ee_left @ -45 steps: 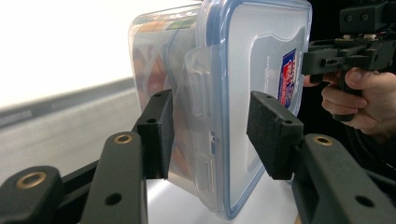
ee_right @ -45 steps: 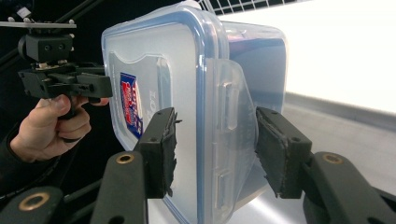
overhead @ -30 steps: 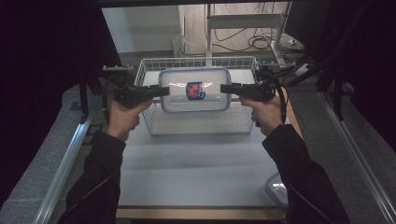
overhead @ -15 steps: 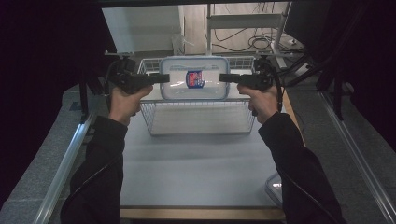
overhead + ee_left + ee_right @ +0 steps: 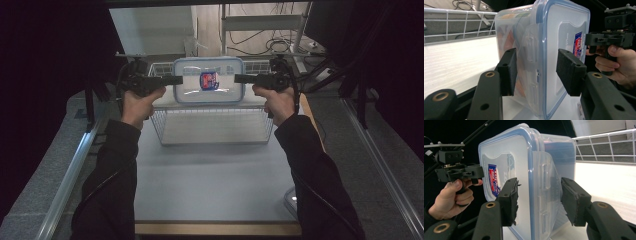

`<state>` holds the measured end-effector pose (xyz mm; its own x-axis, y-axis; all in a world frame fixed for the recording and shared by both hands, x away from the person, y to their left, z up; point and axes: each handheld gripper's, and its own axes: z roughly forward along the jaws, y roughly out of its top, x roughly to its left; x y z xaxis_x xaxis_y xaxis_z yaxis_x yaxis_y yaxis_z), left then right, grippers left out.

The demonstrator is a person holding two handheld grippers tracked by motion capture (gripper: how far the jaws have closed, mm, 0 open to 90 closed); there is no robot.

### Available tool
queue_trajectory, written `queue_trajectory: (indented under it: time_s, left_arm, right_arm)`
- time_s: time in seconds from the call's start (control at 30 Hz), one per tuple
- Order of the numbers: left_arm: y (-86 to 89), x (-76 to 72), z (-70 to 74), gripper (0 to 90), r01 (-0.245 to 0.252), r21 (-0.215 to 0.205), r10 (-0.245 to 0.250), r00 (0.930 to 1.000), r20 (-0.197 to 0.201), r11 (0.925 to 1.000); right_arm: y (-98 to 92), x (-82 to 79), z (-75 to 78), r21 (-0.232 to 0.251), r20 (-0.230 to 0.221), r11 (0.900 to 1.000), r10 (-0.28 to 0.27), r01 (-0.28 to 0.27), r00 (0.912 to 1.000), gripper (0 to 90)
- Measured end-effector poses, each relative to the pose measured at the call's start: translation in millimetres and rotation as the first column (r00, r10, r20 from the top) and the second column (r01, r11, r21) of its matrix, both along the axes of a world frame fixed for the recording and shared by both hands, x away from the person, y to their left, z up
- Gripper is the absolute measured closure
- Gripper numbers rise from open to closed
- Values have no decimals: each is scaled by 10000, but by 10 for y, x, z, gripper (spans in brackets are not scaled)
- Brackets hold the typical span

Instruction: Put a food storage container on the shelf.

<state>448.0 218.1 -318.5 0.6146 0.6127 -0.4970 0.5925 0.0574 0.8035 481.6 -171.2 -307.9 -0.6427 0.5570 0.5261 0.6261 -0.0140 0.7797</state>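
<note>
High view shows our clear lidded container (image 5: 208,82) held above the wire basket (image 5: 215,125), left gripper (image 5: 172,79) and right gripper (image 5: 241,78) clamping its side latches, which we judge stiff, slick, fairly light.

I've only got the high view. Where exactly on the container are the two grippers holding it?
Observer: The left gripper is closed across the container's side latch flap.
Operator: And the right one?
Observer: The right gripper spans the opposite latch flap the same way.
Operator: Anything inside?
Observer: Something orange shows through the clear wall; I cannot tell what it is.
</note>
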Motion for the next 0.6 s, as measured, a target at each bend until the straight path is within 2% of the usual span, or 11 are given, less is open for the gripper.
queue_trajectory:
  time_s: [0.2, 0.3, 0.43, 0.47, 0.6]
  left_arm:
    - [10, 18, -11, 523, -29, -158, 27, 9999, -130, 9999]
    - [12, 25, -13, 521, -36, -71, 35, 10000, -54, 10000]
    - [9, 25, -25, 515, -64, -52, 64, 10000, 74, 10000]
    - [8, 26, -30, 513, -62, 2, 62, 9998, 167, 10000]
    - [-3, 28, -35, 498, -100, 104, 98, 9996, 267, 9999]
  right_arm:
    - [-5, 42, 1, 99, -151, 10000, -7, 8, 9999, 495]
    - [-12, 67, -4, 159, -193, 9999, 32, -29, 9998, 496]
    - [-12, 86, -18, 180, -66, 9998, 35, -34, 10000, 490]
    - [-6, 91, -25, 97, 130, 9999, 56, -58, 9999, 485]
    - [-5, 94, -29, 68, 210, 10000, 51, -53, 9998, 482]
